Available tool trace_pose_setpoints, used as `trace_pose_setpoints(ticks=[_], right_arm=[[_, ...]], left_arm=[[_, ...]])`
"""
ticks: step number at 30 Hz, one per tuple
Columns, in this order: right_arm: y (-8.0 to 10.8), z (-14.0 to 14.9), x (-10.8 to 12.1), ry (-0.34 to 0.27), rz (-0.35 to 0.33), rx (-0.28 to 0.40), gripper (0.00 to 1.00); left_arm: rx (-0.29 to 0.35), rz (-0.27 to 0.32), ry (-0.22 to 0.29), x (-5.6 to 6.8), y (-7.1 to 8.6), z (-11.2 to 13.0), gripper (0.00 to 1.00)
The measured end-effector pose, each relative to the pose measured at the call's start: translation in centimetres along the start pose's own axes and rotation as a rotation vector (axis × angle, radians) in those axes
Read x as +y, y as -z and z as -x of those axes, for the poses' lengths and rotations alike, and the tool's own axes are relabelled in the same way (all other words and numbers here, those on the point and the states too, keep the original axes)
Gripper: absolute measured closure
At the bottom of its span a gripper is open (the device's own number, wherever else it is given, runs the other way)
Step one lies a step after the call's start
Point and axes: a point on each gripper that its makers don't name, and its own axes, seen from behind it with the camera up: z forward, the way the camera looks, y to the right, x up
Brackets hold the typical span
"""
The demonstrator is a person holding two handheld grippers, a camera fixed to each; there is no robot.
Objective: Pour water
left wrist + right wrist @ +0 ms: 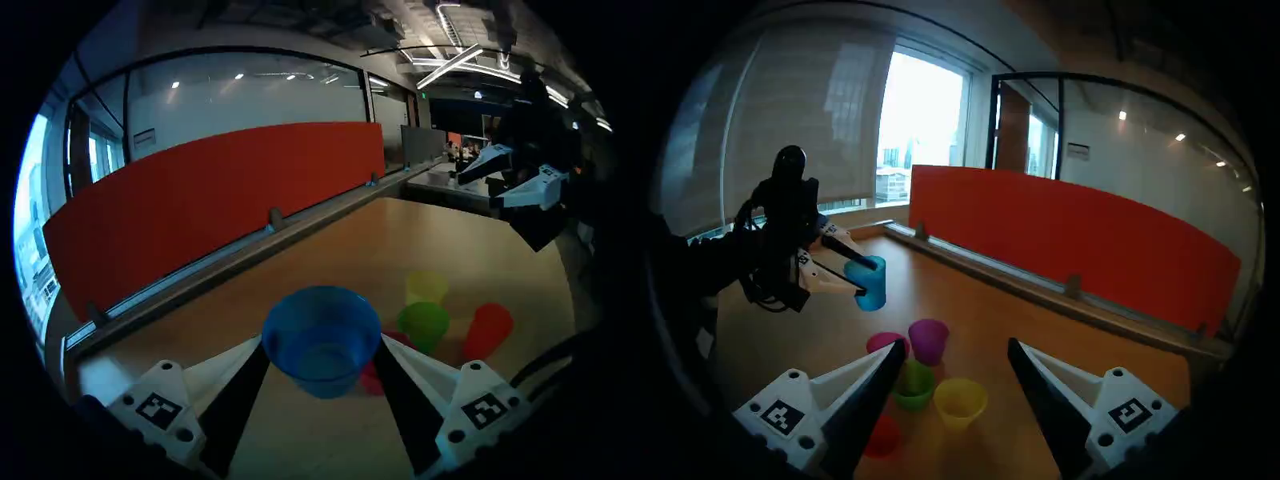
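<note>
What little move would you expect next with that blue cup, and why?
Probably carry the blue cup, held upright in the left gripper above the table, over the yellow cup before tipping it. It seems to hang short of that cup, not above it.

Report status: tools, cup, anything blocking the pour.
Left tool shut on blue cup, upright. Right tool open, empty. Yellow cup, green cup ahead on table. Nothing in the way.

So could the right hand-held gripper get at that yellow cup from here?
Probably yes: the right hand-held gripper is open, and the yellow cup stands upright just ahead, uncovered. The green cup close beside it might get nudged. The left hand-held gripper, holding the blue cup, is well clear.
</note>
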Motion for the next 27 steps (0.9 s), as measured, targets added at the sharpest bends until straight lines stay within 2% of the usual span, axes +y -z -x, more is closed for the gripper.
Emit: trace_pose_setpoints(ticks=[18,27], right_arm=[[-0.7,-0.2,-0.9,0.007,-0.013,-0.001,0.01],[-1.0,0.0,-0.9,0.010,-0.013,-0.006,0.01]], left_arm=[[0.184,-0.047,0.053,0.2,4.1,-4.6,0.15],[0.267,-0.063,0.089,0.7,5.9,-6.8,0.15]])
